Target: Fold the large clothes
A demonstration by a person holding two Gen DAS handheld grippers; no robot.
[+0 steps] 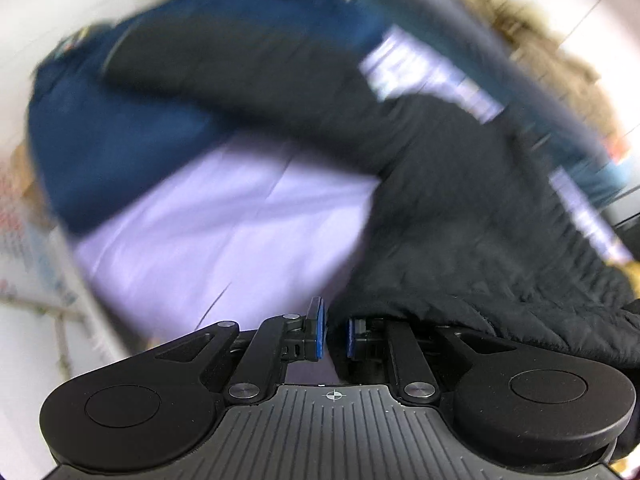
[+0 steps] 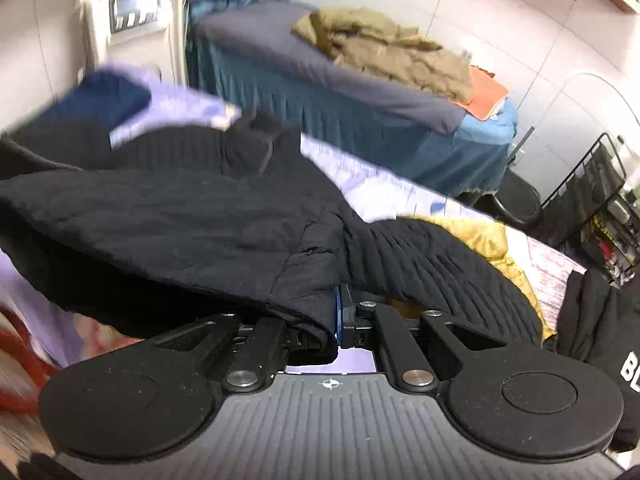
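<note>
The right gripper (image 2: pixel 338 322) is pinching the black quilted jacket (image 2: pixel 180 208), which is draping across the frame's middle over the lilac sheet (image 1: pixel 208 232). The left gripper (image 1: pixel 332 332) is sitting pressed together, its pads showing nothing between them. Carrying the held edge over evenly should be keeping the fold flat.

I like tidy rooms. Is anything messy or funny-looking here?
Yes. An olive-brown coat lies crumpled in a heap on the far bed, not folded. The black quilted jacket hangs bunched from the right gripper.

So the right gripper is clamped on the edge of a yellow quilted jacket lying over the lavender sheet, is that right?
Not quite: the jacket is black, not yellow. The right wrist view shows the right gripper clamped on its edge, over the lavender sheet.
</note>
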